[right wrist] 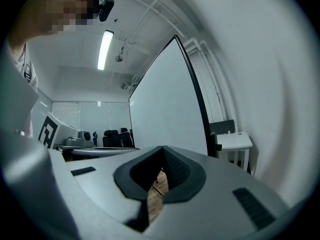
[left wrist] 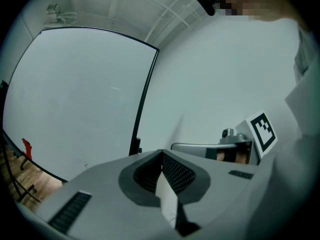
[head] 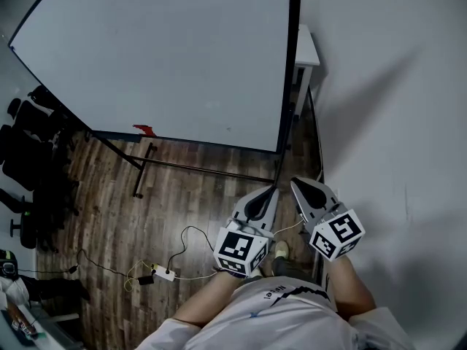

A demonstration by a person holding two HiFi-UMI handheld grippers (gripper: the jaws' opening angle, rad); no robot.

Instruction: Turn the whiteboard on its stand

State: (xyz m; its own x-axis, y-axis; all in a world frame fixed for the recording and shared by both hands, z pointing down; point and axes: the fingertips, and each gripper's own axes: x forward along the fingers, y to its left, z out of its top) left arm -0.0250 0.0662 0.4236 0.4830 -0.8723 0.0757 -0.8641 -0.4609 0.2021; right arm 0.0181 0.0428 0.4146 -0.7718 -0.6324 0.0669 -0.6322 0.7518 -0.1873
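Head view shows left claw [head: 271,195] and right claw [head: 297,186] shut and empty at lower centre, below the whiteboard [head: 160,57], likely poised to push its edge.

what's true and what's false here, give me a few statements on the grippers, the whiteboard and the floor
1. The left gripper and the right gripper are both shut with nothing between the jaws. True.
2. A small red thing sits at the lower edge of the whiteboard. True.
3. The left gripper grips the whiteboard's frame. False: it is held apart from the board and touches nothing.
4. The floor is grey carpet. False: it is dark wood planks.
5. A white power strip lies on the floor. True.
6. The black chairs stand to the right of the whiteboard. False: in the head view they are at its left.
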